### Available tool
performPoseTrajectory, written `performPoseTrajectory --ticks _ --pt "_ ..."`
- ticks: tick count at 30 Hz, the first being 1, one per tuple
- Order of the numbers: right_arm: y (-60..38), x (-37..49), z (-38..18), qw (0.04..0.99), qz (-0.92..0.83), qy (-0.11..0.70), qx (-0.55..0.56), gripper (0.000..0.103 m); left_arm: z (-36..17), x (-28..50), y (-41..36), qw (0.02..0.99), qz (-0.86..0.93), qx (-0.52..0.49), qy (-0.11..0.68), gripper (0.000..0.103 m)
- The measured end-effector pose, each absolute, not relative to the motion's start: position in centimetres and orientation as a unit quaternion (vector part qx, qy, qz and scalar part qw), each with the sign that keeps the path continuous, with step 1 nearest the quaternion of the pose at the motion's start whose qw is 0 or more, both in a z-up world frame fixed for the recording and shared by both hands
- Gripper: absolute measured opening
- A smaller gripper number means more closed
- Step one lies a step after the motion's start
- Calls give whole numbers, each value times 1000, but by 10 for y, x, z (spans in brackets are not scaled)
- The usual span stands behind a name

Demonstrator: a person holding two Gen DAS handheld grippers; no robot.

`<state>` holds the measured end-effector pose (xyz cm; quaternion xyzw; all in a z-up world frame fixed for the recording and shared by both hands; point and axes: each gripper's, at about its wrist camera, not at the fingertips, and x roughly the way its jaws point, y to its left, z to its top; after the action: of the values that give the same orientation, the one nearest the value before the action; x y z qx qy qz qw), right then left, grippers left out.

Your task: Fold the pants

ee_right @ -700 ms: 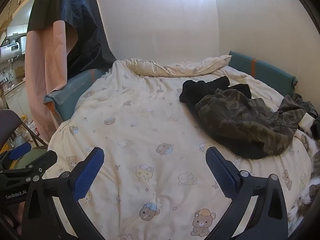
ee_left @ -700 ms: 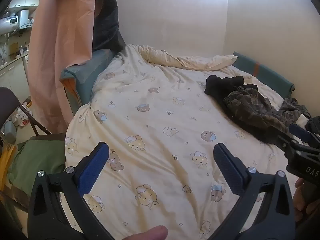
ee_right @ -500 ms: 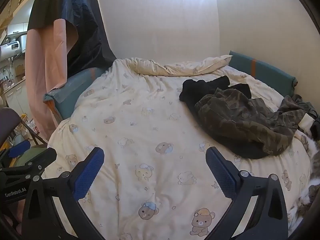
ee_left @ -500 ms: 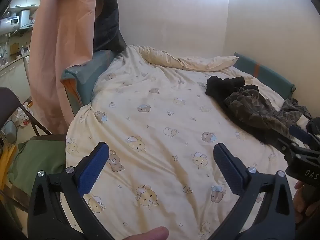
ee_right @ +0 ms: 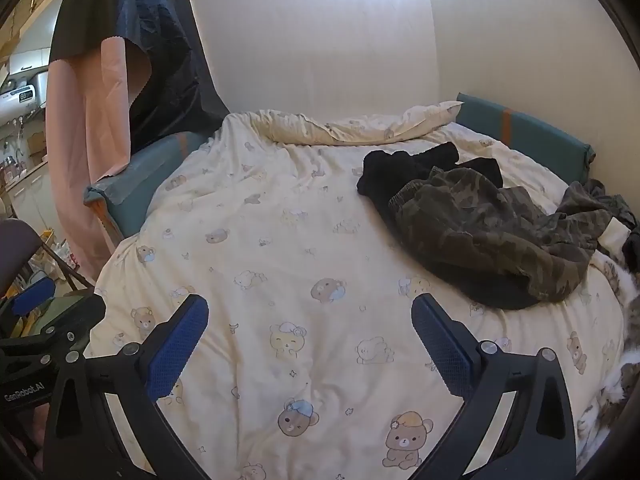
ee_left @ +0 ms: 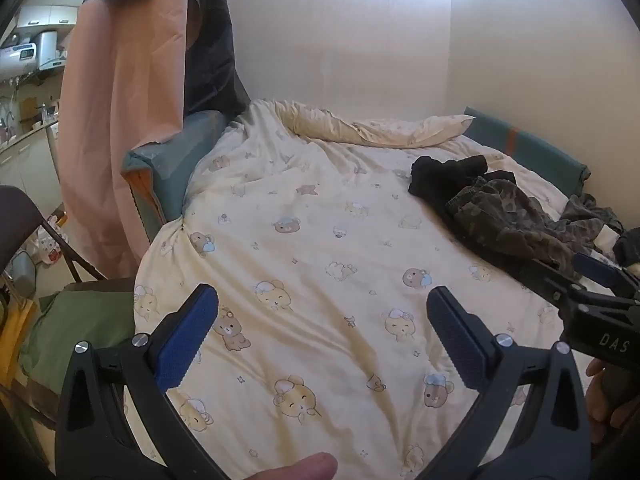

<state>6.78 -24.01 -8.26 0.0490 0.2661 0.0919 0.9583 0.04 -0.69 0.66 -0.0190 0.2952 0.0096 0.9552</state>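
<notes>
Left claw: the left claw (ee_left: 322,308) is spread wide with nothing between its blue pads, hanging over the bear-print duvet (ee_left: 320,248) near the foot of the bed.
Right claw: the right claw (ee_right: 310,316) is just as wide apart and holds nothing; it hangs over the same duvet, and its black frame shows at the right edge of the left view.
Between claws and pants: only bare duvet lies ahead of both claws.
Pants: the camouflage pants (ee_right: 492,232) lie crumpled on the right half of the bed, well apart from both claws, one leg trailing toward the right edge.
Under the pants: a black garment (ee_right: 400,176) lies partly beneath them, sticking out at the far end toward the wall.
Right edge: more dark clothes (ee_right: 600,208) are bunched beside the pants, touching the trailing leg; something grey and white and furry (ee_right: 624,320) lies at the bed's edge, too cut off to identify.
Far end: a rolled-up fold of the duvet runs along the wall.
Left side: a pink curtain (ee_left: 120,120) and a dark one hang beside the bed; a folding chair (ee_left: 24,224) stands by the bed's corner.
</notes>
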Motion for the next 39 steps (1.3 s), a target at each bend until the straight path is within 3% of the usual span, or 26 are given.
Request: performPoseTrajectory --ticks 39 --pt "-236 66 -81 960 97 260 35 103 5 -3 -7 957 10 -20 291 103"
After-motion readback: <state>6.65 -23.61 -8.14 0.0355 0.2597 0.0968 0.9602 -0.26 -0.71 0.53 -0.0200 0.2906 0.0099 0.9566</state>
